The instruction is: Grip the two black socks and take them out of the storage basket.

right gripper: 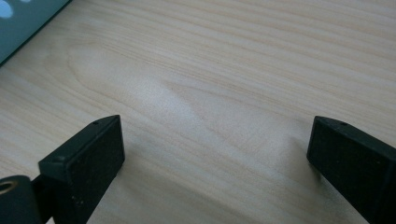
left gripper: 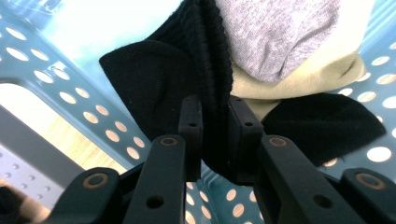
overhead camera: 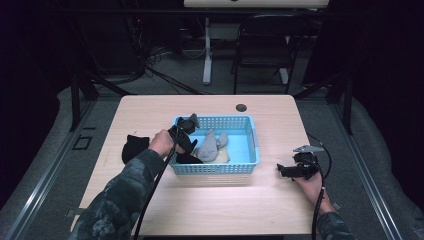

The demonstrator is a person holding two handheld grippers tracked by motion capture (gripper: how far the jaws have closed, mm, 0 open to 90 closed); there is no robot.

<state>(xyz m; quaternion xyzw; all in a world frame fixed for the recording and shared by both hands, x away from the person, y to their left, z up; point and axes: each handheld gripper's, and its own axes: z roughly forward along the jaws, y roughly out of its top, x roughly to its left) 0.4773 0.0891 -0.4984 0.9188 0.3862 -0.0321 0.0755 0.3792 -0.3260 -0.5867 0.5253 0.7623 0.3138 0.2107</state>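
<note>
Left gripper (left gripper: 214, 122) pinches a black sock (left gripper: 205, 70) in the blue basket (overhead camera: 252, 142); right gripper (right gripper: 215, 154) gapes wide over bare table (right gripper: 224, 70)

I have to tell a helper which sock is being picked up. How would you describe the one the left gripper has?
Start at the blue basket mid-table and go to its left end. There the left gripper is shut on a black ribbed sock. A grey sock and a cream one lie beside it.

The bench (right gripper: 224, 70) is pale wood with a fine grain and a soft sheen. The basket (left gripper: 70, 98) is smooth blue plastic with holes. The black sock (left gripper: 205, 60) is ribbed knit cloth; the fingers (right gripper: 84, 158) are matt black.
</note>
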